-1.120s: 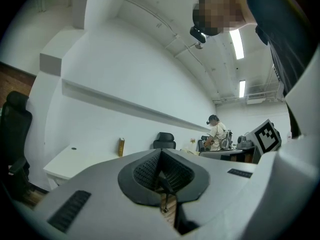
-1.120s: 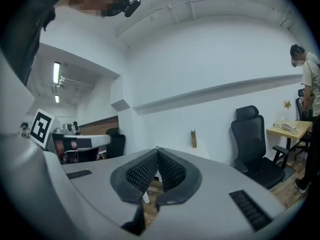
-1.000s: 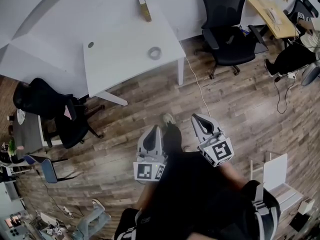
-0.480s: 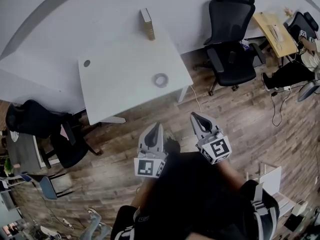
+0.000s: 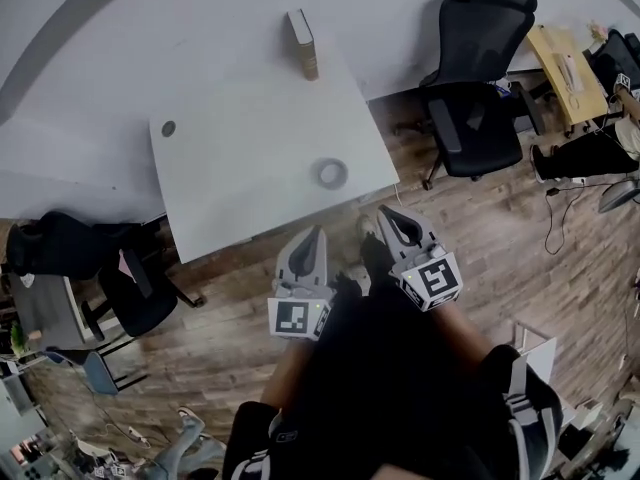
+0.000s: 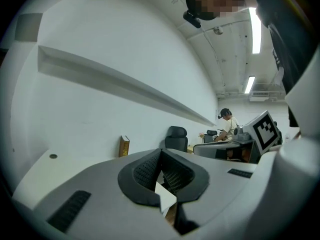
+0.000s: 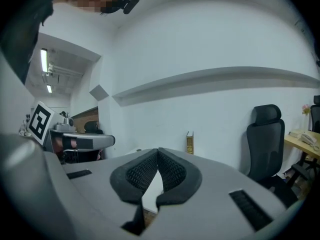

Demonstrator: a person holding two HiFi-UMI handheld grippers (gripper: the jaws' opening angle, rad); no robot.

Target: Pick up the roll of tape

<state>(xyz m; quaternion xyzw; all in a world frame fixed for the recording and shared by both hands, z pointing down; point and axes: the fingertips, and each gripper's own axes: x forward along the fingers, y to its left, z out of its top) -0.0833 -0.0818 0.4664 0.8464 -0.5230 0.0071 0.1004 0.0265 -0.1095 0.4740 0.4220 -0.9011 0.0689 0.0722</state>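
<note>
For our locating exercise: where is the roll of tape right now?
Head view: the roll of tape lies on the white table near its front right corner, ahead of the right gripper.

White table [image 5: 250,158], black chair [image 5: 478,118], wood floor [image 5: 510,253]

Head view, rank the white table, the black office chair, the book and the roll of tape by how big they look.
1. white table
2. black office chair
3. book and roll of tape: too close to rank; the book looks longer but narrower.
</note>
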